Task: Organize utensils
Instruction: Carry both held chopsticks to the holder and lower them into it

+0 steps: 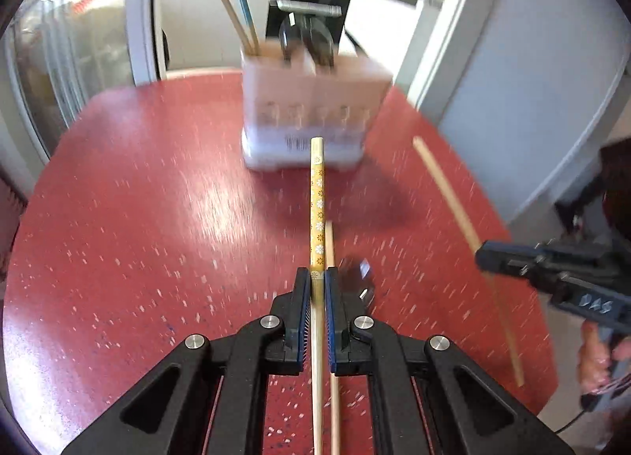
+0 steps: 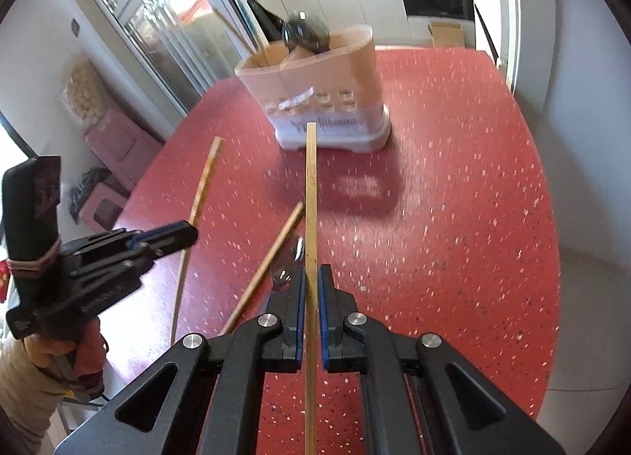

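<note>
The red speckled tabletop (image 2: pixel 453 198) is seen bare to its right edge, with the beige plastic utensil caddy (image 2: pixel 327 100) standing near the far edge. A yellow flower-patterned chopstick (image 1: pixel 317 202) is clamped in the left gripper (image 1: pixel 316 281), pointed at the caddy. A plain wooden chopstick (image 2: pixel 311 198) is pinched in the right gripper (image 2: pixel 312 281). Another plain chopstick (image 2: pixel 272 258) lies on the table just left of it.
</note>
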`<state>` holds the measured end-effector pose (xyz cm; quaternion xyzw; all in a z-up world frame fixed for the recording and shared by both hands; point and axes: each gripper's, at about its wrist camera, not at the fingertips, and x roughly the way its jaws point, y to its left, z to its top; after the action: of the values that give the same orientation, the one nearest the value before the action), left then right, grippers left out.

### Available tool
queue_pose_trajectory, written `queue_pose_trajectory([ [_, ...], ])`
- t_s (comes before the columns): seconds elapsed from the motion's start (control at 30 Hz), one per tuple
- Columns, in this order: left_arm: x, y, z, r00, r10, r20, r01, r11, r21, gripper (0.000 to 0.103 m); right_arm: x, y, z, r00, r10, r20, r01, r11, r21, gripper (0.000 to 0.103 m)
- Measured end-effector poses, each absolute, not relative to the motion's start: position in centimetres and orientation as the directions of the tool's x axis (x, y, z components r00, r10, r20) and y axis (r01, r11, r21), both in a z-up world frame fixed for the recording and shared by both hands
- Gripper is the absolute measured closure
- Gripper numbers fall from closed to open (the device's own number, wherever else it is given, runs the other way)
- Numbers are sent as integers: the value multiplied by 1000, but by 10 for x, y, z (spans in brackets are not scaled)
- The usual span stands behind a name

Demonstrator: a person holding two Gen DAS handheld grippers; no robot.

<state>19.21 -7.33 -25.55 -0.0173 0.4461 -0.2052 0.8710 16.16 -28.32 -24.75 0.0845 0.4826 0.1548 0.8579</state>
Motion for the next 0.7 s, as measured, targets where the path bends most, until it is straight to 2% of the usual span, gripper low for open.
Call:
queue_pose_trajectory([
  [0.4, 230, -60, -163, 695, -431, -576, 325, 902, -284, 67, 209, -288, -174, 616, 364, -698, -216, 931, 295, 96],
  [0.7, 319, -50, -122, 785, -400, -473, 277, 910, -309, 67, 287, -277, -133, 686, 372, -625, -257, 928, 270, 96],
])
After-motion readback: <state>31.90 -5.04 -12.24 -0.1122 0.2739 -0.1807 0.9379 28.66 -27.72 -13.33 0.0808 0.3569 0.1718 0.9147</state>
